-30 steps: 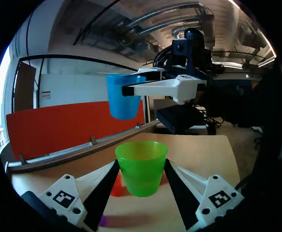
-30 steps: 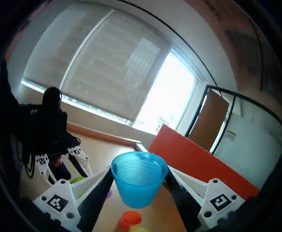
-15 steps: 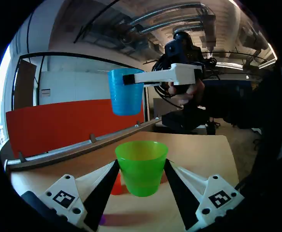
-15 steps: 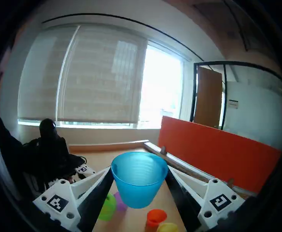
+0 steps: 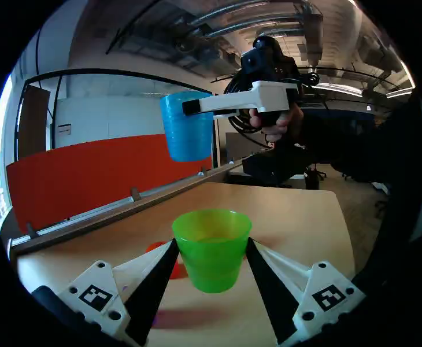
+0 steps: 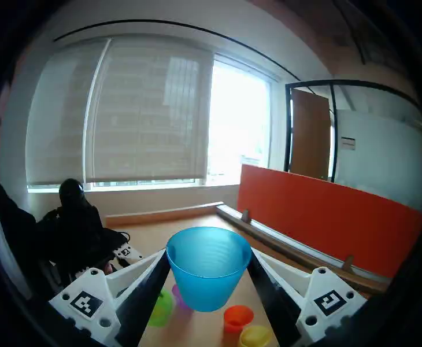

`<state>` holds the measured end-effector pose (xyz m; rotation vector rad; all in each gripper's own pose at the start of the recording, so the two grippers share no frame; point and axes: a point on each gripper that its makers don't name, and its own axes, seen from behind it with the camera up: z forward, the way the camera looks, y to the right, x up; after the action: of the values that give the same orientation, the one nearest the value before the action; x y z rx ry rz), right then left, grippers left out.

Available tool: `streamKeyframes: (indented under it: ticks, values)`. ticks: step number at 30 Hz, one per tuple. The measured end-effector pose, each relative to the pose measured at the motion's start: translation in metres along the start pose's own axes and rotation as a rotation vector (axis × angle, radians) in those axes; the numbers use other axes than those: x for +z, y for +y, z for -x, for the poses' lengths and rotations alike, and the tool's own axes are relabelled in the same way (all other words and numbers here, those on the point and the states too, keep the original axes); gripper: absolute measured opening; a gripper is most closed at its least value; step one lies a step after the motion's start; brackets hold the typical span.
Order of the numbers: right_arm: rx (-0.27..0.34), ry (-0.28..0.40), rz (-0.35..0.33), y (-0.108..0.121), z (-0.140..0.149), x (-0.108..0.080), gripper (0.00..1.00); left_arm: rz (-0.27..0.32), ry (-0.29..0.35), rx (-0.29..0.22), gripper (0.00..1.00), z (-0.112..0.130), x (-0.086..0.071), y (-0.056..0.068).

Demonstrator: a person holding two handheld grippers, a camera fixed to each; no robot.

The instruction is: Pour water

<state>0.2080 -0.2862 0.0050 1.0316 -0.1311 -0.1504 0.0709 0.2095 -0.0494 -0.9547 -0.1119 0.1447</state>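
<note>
**Two cups held over the wooden table, blue above green**

We see the left gripper with its fingers part-way open and pressed against both sides of a green cup, which stands upright just above the wooden table. We cannot tell whether the cup's base touches the table.

The right gripper clasps a blue cup in the same way, one finger on each side, with the jaws about a cup's width apart. In the left gripper view this blue cup hangs upright well above the table, higher than the green cup and on its far side. A hand grips the tool behind it. We cannot tell whether either cup holds water.

In the right gripper view three more cups stand on the table below the blue one: an orange cup, a yellow cup just beside it, and a purple cup.

An orange partition runs along the table's far edge, and a window lights the wall at the table's end.

As for writing, each finger carries square markers in black and white, which are patterns and not words. A paper notice hangs on the white wall above the partition, and its print is too small for us to read. We find no brand name on the cups.
</note>
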Motion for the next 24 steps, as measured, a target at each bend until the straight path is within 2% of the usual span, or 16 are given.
streamKeyframes:
  ticks: [10,24]
  values:
    - [-0.007,-0.025,0.001,0.004,0.014,-0.004,0.92,0.007,-0.054,0.000,0.83,0.013,0.000,-0.001]
    - [-0.037,-0.107,0.010,0.010,0.057,-0.010,0.92,0.017,-0.131,0.013,0.83,0.034,0.003,-0.002]
